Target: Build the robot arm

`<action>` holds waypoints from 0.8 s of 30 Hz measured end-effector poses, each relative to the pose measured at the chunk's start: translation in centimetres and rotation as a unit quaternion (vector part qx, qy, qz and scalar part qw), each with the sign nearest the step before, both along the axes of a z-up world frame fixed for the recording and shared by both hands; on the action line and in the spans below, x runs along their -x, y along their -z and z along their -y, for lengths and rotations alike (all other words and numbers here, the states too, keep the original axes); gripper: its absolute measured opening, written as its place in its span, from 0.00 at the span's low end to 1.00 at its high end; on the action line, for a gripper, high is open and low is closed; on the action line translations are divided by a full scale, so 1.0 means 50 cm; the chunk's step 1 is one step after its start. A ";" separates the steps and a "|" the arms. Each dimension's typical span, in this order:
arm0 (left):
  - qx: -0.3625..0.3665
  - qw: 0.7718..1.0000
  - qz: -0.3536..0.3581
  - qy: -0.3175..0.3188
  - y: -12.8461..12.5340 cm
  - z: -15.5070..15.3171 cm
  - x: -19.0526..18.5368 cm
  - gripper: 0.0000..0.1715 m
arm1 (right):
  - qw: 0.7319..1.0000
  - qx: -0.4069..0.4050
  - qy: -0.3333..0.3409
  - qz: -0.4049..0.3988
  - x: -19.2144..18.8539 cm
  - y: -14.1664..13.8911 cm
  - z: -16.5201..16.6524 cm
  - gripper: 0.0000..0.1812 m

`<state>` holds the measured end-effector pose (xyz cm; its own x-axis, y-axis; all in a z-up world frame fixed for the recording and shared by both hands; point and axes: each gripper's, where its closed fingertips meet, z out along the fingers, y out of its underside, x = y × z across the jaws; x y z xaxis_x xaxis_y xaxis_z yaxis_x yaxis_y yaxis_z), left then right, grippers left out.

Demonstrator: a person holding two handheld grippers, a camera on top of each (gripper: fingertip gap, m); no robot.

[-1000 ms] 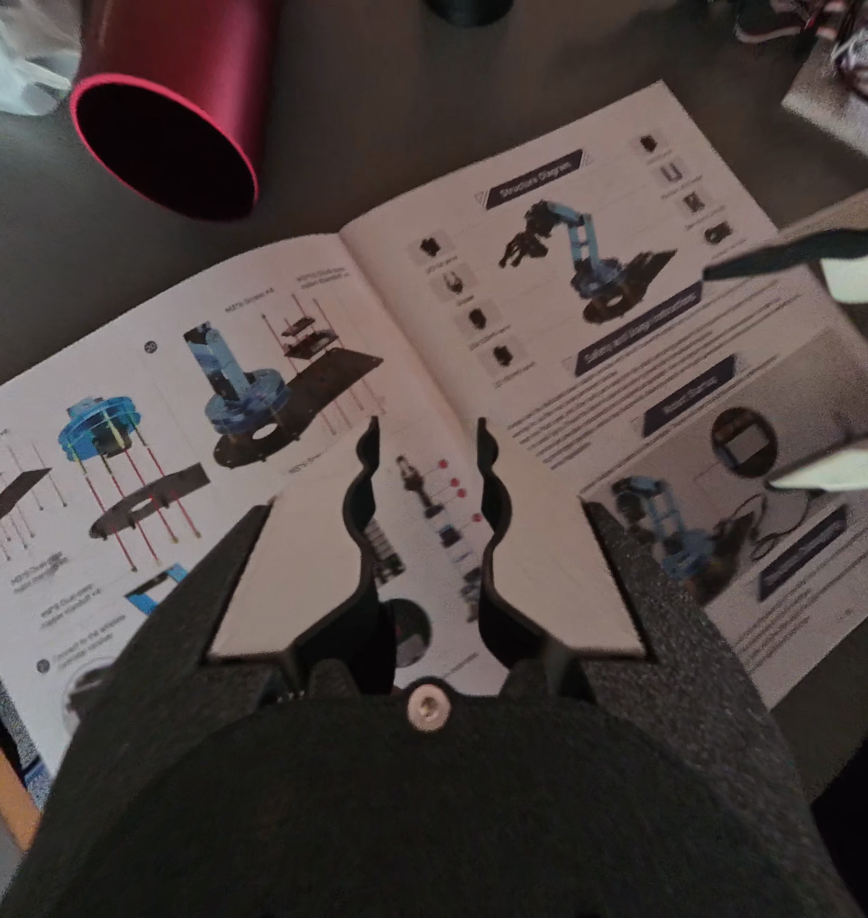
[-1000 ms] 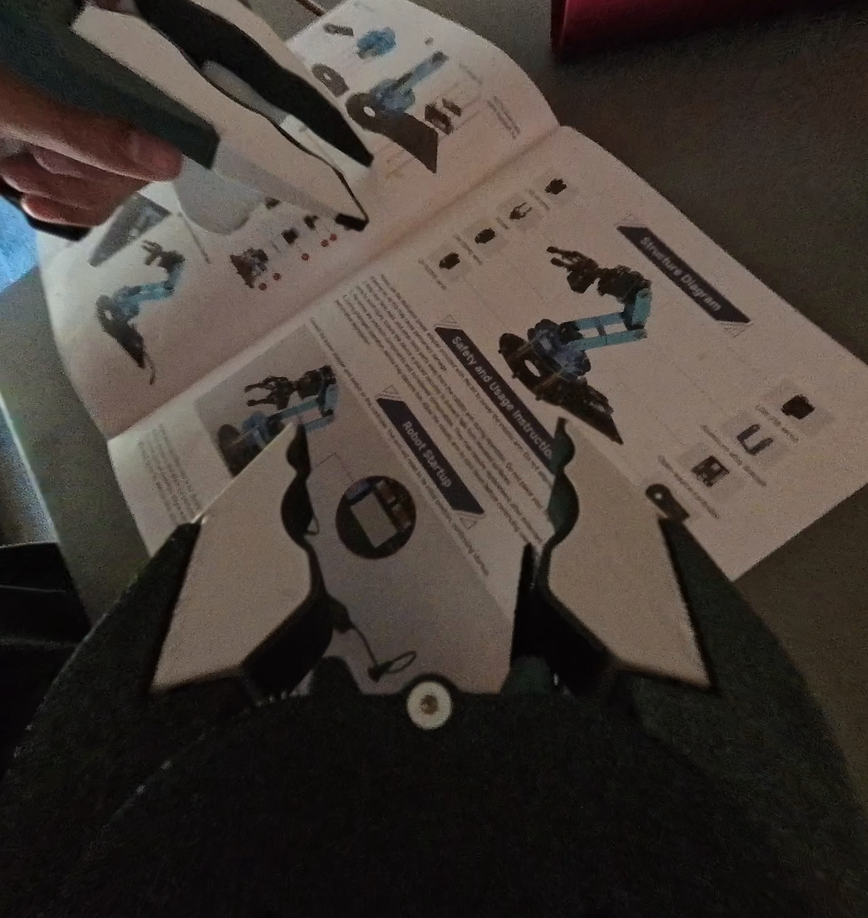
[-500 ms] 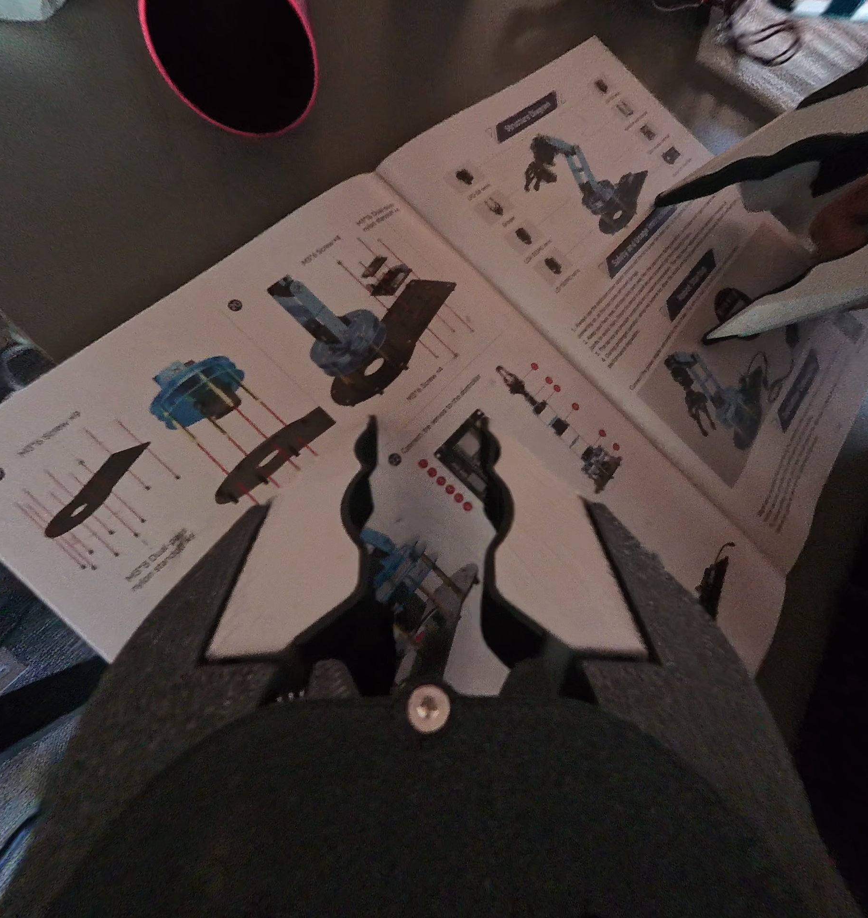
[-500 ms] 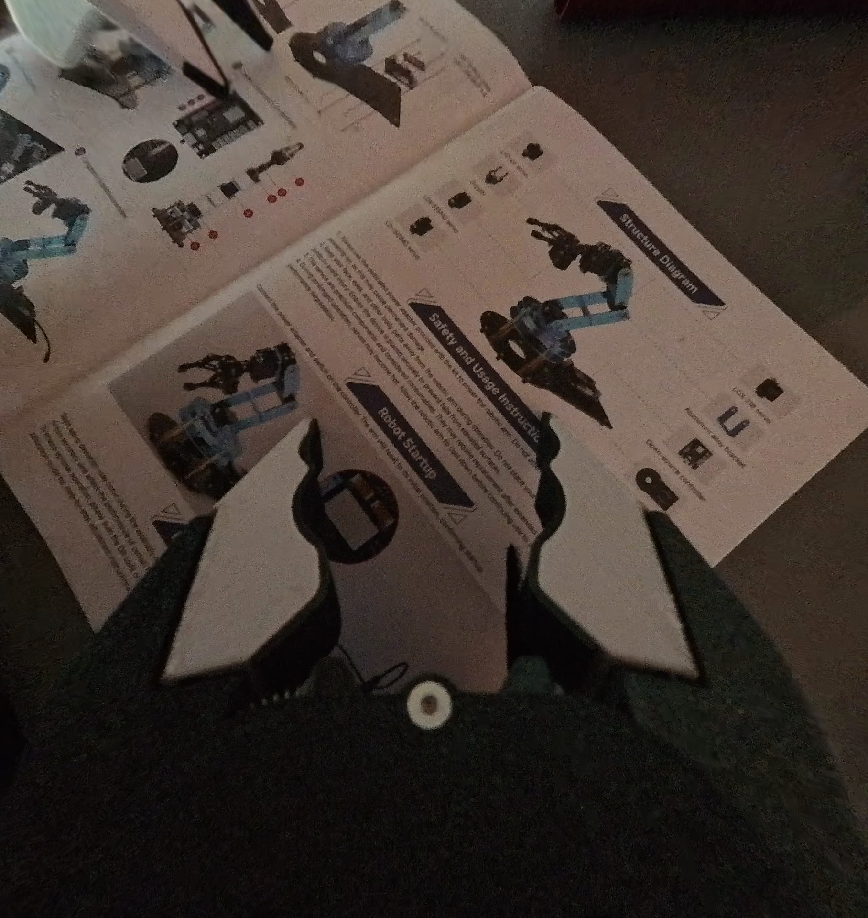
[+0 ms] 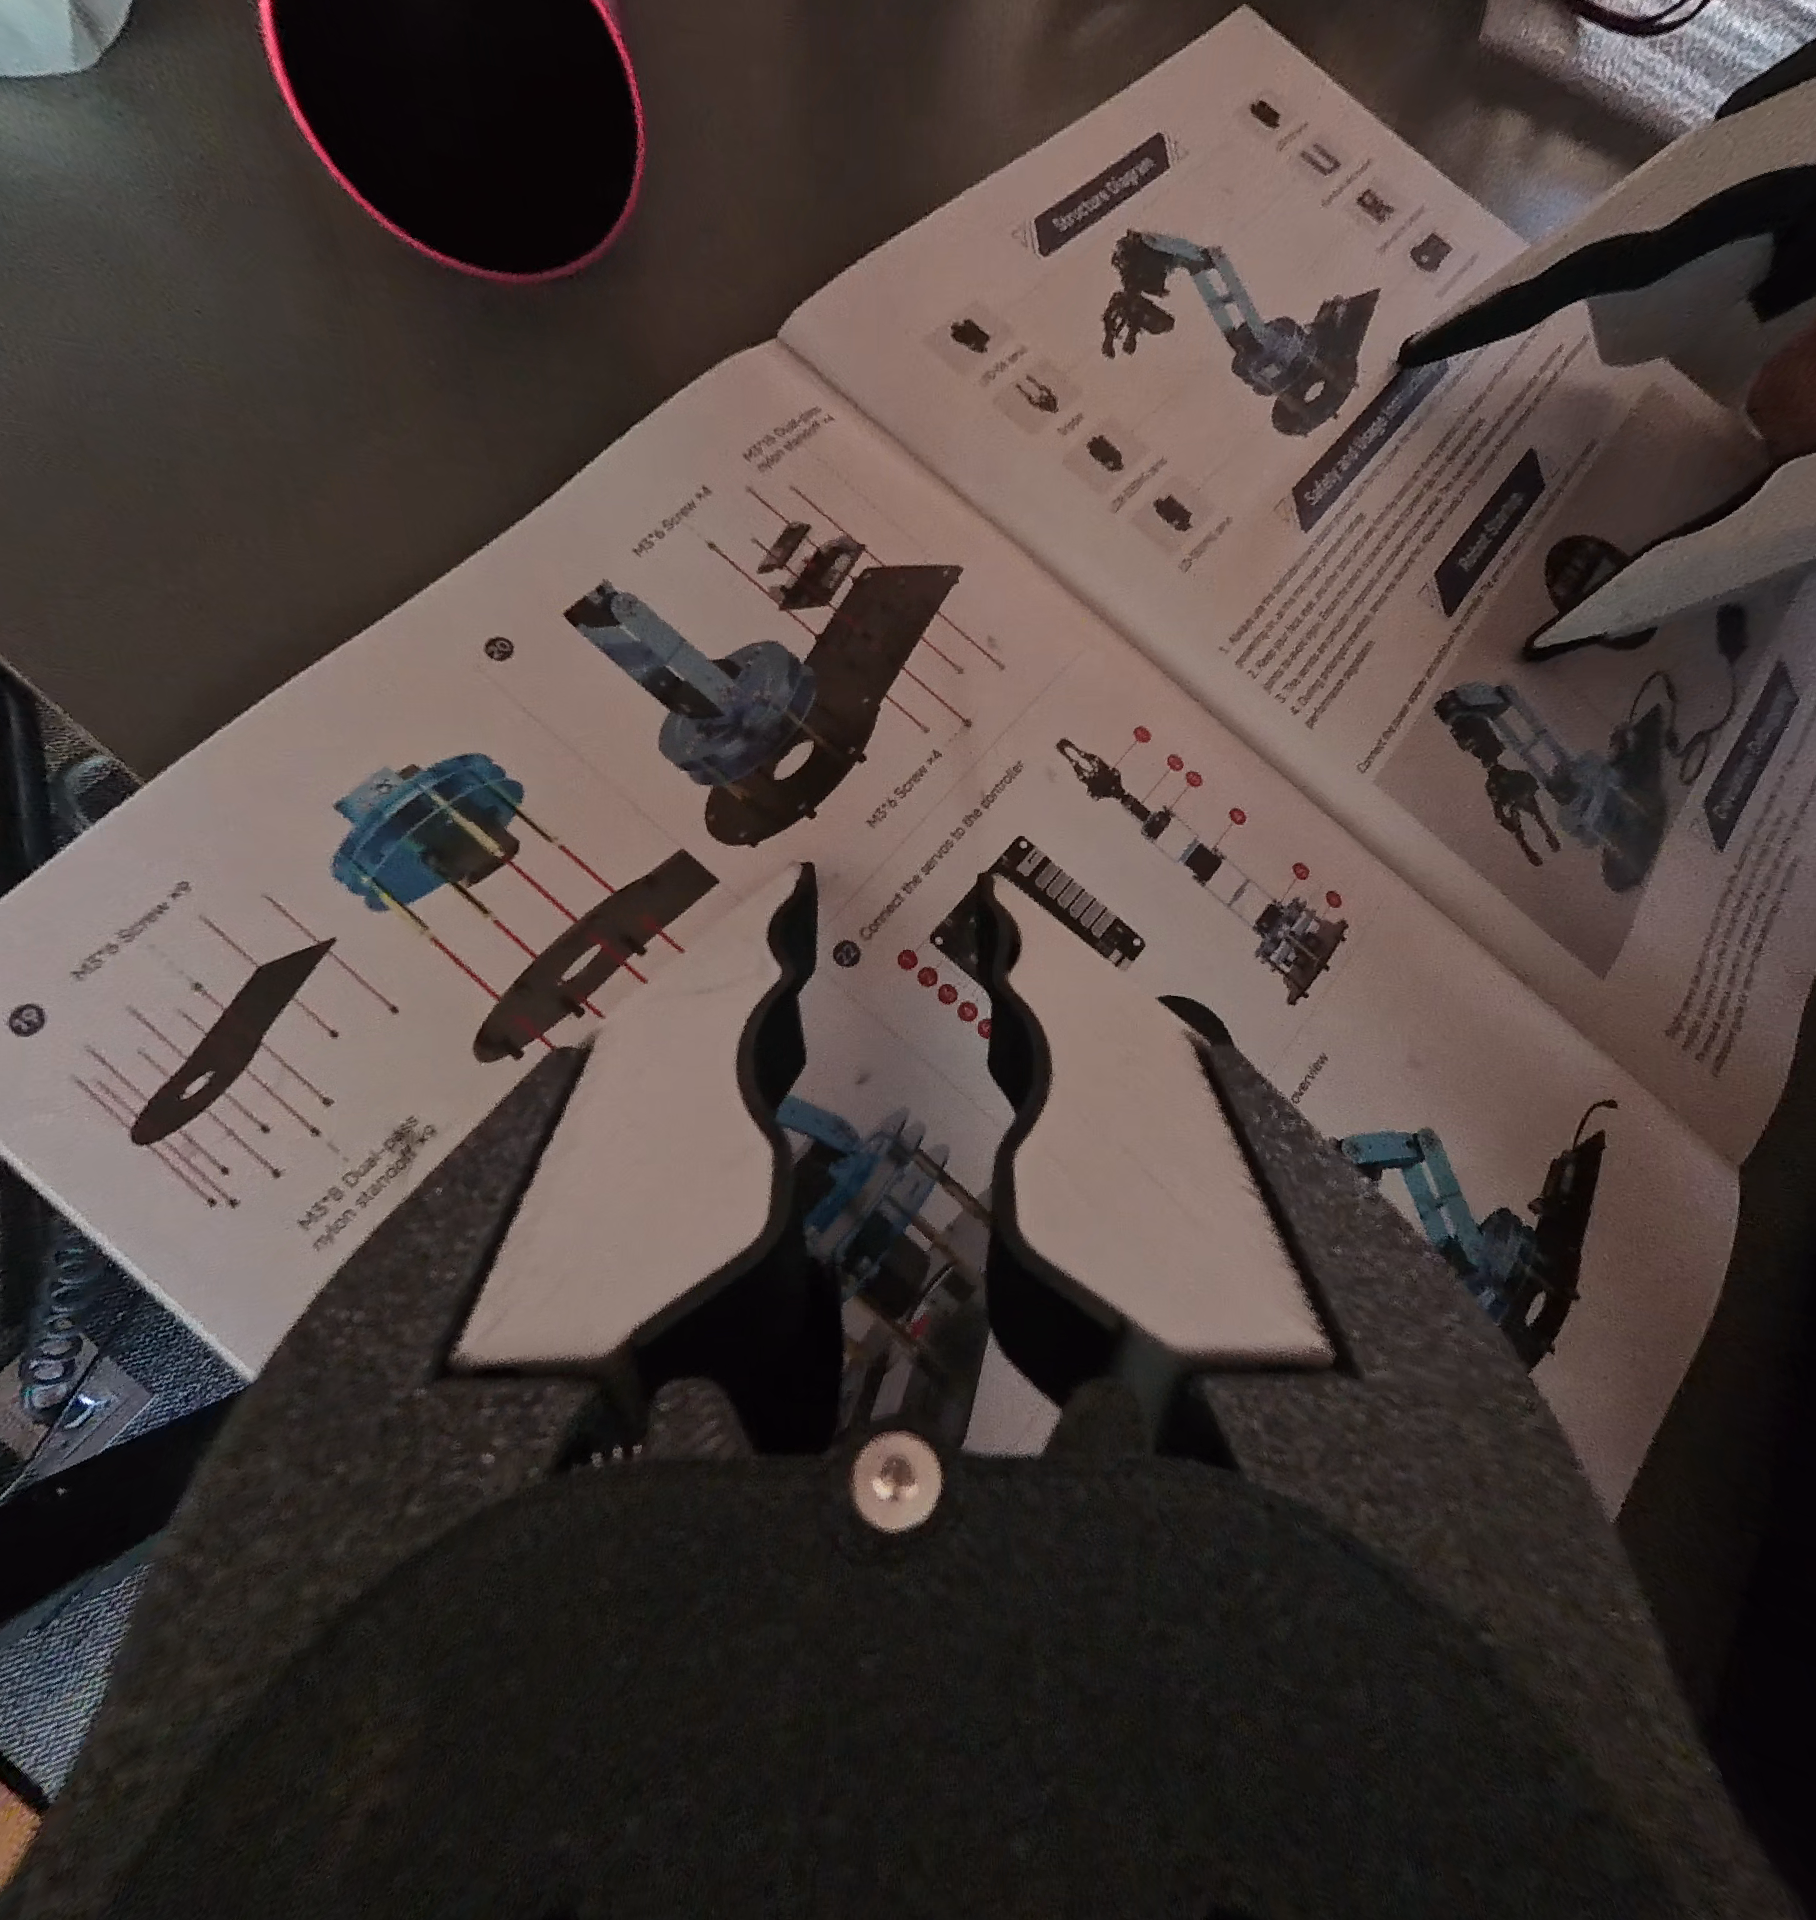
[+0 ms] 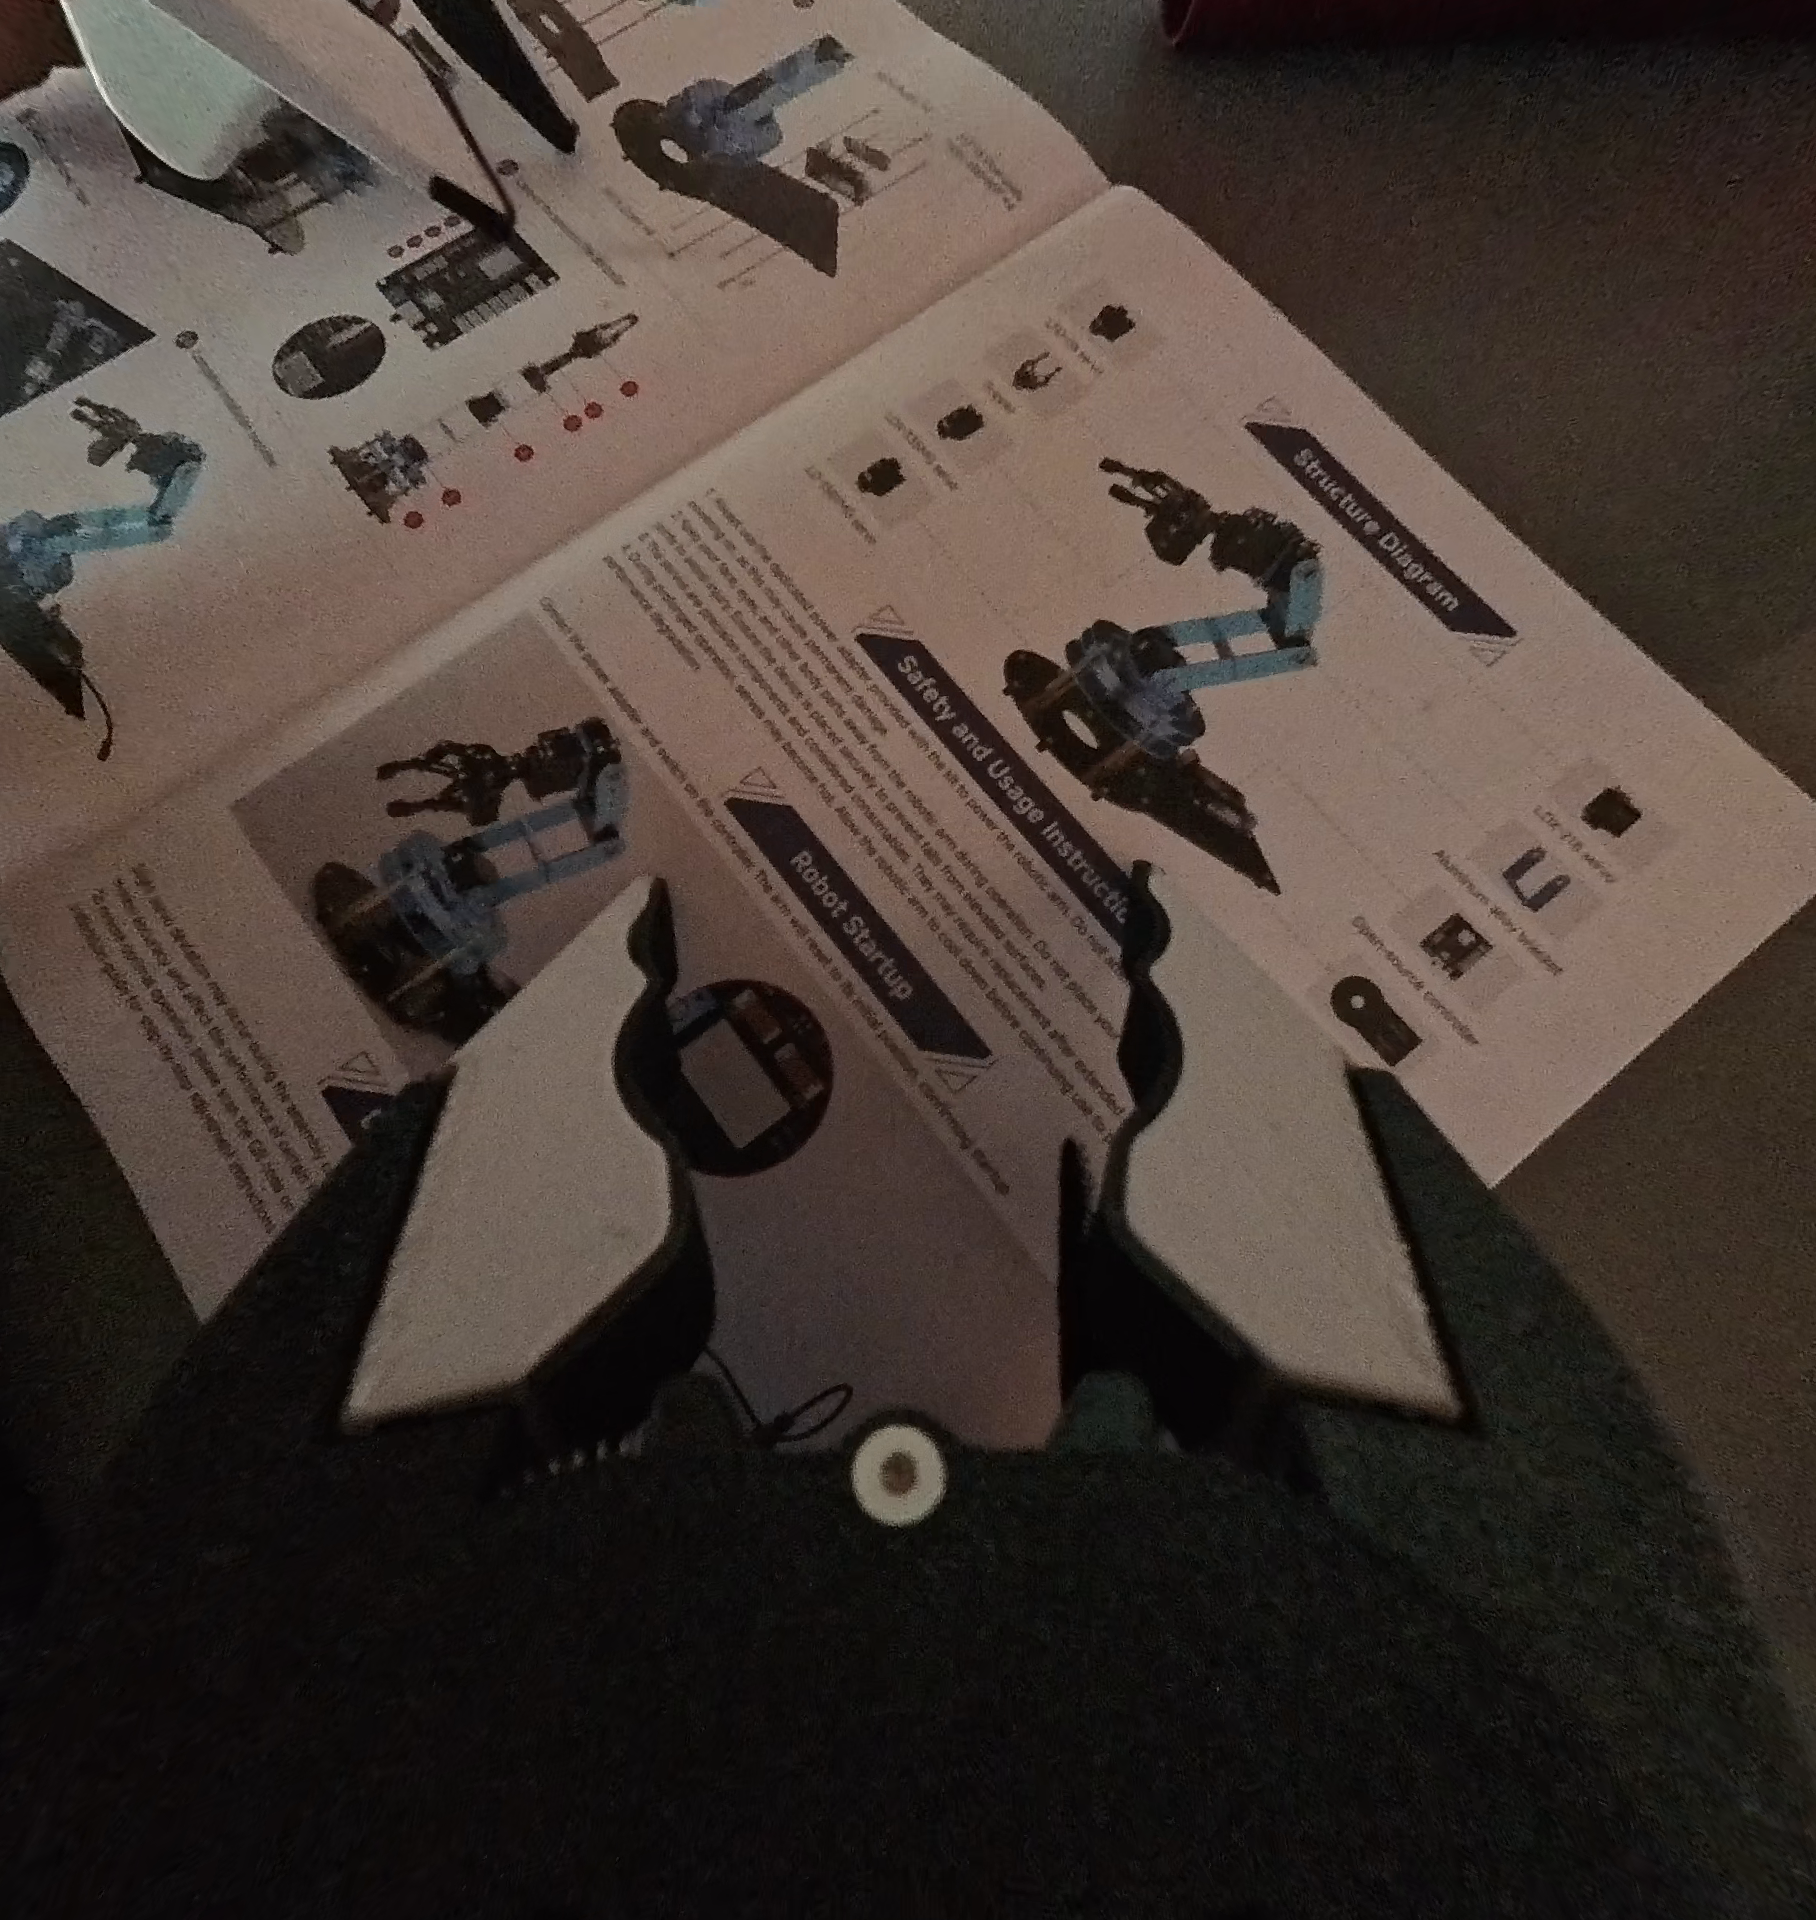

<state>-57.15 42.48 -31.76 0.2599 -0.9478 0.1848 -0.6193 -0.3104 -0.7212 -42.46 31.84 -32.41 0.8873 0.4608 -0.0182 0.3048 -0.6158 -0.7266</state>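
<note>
- While the left gripper (image 5: 893, 894) hung over the unfolded white instruction sheet printed with blue robot-arm diagrams (image 5: 592, 665), its white-faced fingers stood a narrow gap apart with nothing between them.
- Its tips pointed at the sheet's middle panel, just beside the centre fold; whether they touched the paper could not be told.
- Spread wider, the right gripper (image 6: 899, 883) hovered over the sheet's right-hand panel, empty as well.
- Seen from the left wrist view, that gripper's two tips reached down close to the page.
- The sheet lay open and flat on a dark grey tabletop (image 5: 208, 416).
- A red open-mouthed cylinder (image 5: 457, 135) lay on the table beyond the sheet's far edge, apart from it.
</note>
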 end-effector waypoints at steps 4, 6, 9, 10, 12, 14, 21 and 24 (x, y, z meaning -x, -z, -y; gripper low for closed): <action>-0.015 1.000 -0.015 0.008 0.002 0.002 0.004 0.17 | 1.000 -0.001 0.001 -0.002 -0.001 0.000 0.000 0.47; -0.025 0.999 -0.021 0.009 0.002 0.002 0.003 0.17 | 1.000 -0.001 0.002 -0.002 -0.002 0.000 0.000 0.47; -0.032 0.999 -0.024 0.008 0.003 0.002 0.003 0.17 | 1.000 -0.001 0.003 -0.002 -0.002 0.000 0.000 0.47; -0.031 0.999 -0.024 0.006 0.003 0.002 0.003 0.18 | 1.000 -0.001 0.003 -0.003 -0.002 0.000 0.000 0.47; -0.030 0.999 -0.023 0.005 0.003 0.002 0.003 0.18 | 1.000 -0.002 0.004 -0.003 -0.003 0.000 0.000 0.46; -0.029 0.999 -0.024 0.006 0.003 0.002 0.003 0.18 | 1.000 -0.002 0.005 -0.003 -0.003 -0.001 0.000 0.46; -0.031 0.999 -0.029 0.011 0.003 0.002 0.003 0.17 | 1.000 -0.003 0.008 -0.005 -0.005 -0.001 -0.001 0.45; -0.029 0.999 -0.028 0.011 0.003 0.002 0.003 0.17 | 1.000 -0.004 0.009 -0.005 -0.006 -0.001 -0.001 0.44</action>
